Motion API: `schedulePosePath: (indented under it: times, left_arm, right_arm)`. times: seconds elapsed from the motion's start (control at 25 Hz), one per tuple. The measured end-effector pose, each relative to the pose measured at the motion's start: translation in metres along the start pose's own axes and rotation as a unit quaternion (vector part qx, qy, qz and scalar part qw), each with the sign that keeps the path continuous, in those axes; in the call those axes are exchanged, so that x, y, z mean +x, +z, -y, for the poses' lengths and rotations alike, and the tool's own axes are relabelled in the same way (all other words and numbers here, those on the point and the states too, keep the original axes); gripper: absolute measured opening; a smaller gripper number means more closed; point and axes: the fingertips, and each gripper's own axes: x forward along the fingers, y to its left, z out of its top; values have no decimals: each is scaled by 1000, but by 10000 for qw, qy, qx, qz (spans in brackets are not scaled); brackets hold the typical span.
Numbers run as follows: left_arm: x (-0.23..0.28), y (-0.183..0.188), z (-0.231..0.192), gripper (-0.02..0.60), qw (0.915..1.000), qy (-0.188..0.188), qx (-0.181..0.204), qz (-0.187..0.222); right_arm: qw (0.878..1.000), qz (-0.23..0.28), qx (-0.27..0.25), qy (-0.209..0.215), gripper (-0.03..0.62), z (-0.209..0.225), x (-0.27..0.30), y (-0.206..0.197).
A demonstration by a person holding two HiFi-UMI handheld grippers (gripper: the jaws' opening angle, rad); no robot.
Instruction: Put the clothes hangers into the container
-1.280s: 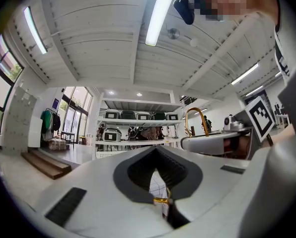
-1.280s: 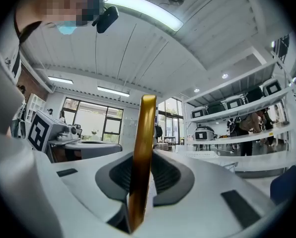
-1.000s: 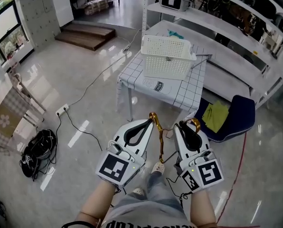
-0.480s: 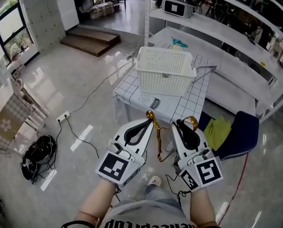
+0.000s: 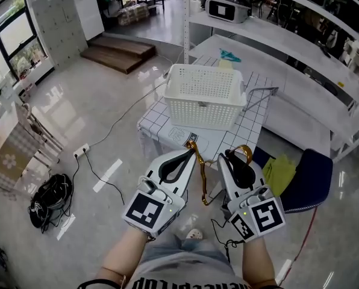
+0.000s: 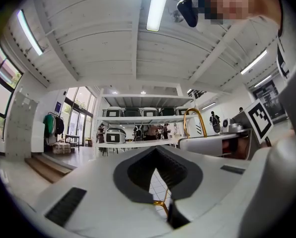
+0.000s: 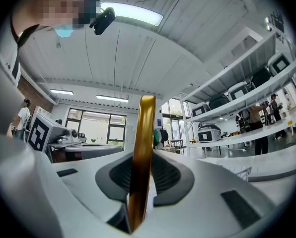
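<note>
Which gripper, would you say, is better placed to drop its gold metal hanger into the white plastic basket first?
Left, marginally: both grip gold metal hangers, but the left gripper faces the white plastic basket more centrally, while the right gripper sits toward its right corner.

No lettering can be read anywhere. A dark label [image 5: 188, 137] on the checked cloth over the surface is too small to make out. The print [image 5: 179, 283] on the person's shirt is cut off by the frame edge.

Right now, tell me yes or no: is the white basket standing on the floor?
No, the white basket stands on the grid-patterned table, raised above the floor.
</note>
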Motion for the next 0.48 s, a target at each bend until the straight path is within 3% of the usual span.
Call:
schedulePosePath:
  times: [0.48]
  left_arm:
    - [26, -4, -41, 12, 9998, 78, 138, 149]
  right_arm:
    - [10000, -32, 52, 68, 69, 14, 41, -5]
